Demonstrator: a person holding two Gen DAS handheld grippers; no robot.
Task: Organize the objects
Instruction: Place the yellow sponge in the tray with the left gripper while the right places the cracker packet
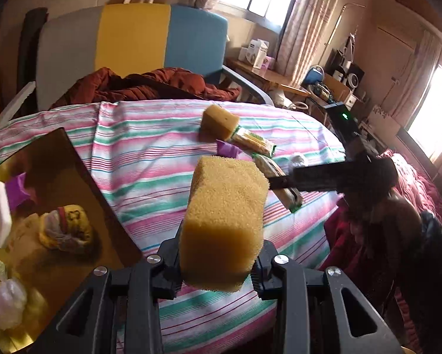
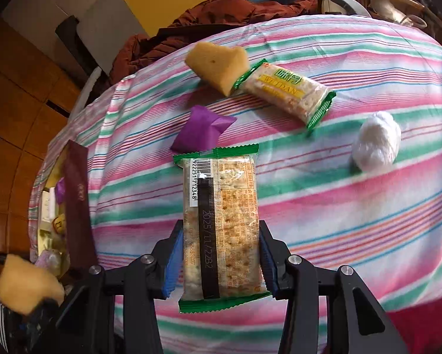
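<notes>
My left gripper (image 1: 216, 268) is shut on a yellow sponge block (image 1: 223, 215), held up above the striped cloth (image 1: 150, 159); the same sponge (image 2: 29, 286) shows at the lower left of the right wrist view. The right gripper (image 2: 221, 253) is shut on a green-edged cracker packet (image 2: 221, 200), lifted off the cloth, with the blue pads against its long sides. In the left wrist view that gripper (image 1: 285, 190) reaches in from the right. On the cloth lie a second sponge (image 2: 218, 65), a second cracker packet (image 2: 285, 94), a purple pouch (image 2: 203, 131) and a white wrapped ball (image 2: 376, 144).
A gold-lined box (image 1: 73, 183) with a maroon wall (image 2: 76, 206) sits at the cloth's left edge and holds several small wrapped items. A red-brown jacket (image 1: 150, 85) lies on a grey, yellow and blue chair (image 1: 132, 35) behind. A red quilt (image 1: 409, 177) lies to the right.
</notes>
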